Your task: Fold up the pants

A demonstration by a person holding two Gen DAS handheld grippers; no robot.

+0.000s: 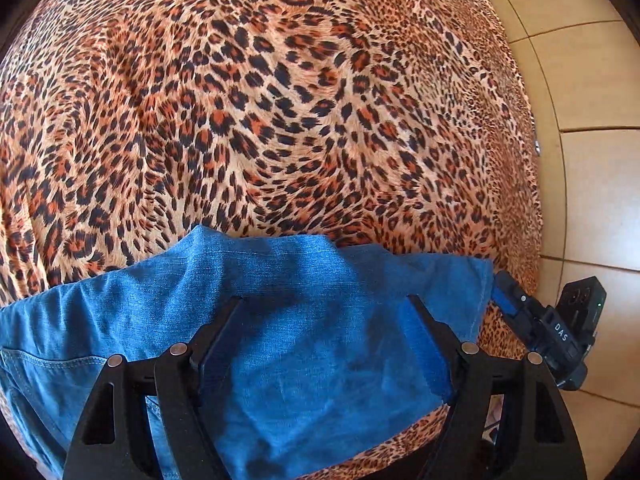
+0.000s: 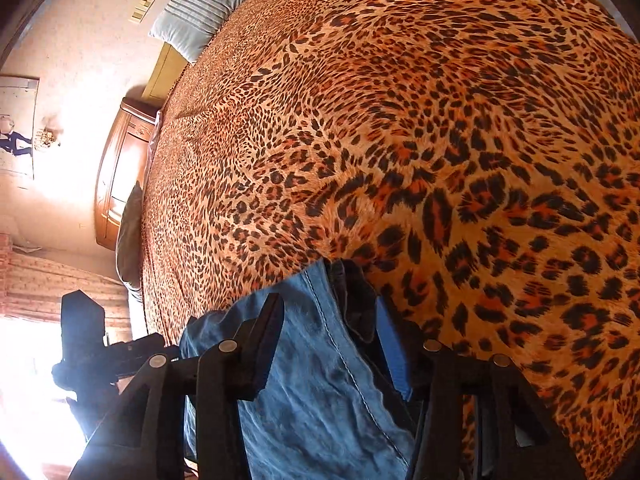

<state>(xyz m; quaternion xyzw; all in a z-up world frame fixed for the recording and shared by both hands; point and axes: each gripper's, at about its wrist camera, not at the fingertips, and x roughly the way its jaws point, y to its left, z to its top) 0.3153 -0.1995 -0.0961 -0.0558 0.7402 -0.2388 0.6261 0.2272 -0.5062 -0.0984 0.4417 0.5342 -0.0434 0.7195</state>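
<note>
Closest in the left wrist view, the left gripper (image 1: pixel 326 344) has its jaws spread wide, one finger on each side of a fold of the blue denim pants (image 1: pixel 280 312), which lie slack between the blue pads (image 1: pixel 434 356); the jaws frame the cloth without visibly pinching it. A back pocket (image 1: pixel 52 376) with pale stitching shows at the lower left. The denim runs side to side across this view, its folded edge facing away toward the bed, its right corner ending near the bed's edge.

Just past that corner the right gripper (image 1: pixel 548 332) comes in from the right, over the edge of the bed, partly blocking the floor.

From the right wrist view, the right gripper (image 2: pixel 332 340) also stands open, with the pants (image 2: pixel 320 380) lying between the fingers and a stitched seam running along the direction the fingers point. A darker layered edge sits against the right finger; whether anything is clamped there I cannot tell. The left gripper (image 2: pixel 92 356) appears dark at the lower left.

Farther out, the leopard-print bedspread (image 1: pixel 280 100) fills both views, wrinkled. Beyond it lie a tiled floor (image 1: pixel 592 80), a striped grey pillow (image 2: pixel 196 12), a wooden nightstand (image 2: pixel 120 176) and a wall picture (image 2: pixel 16 132).
</note>
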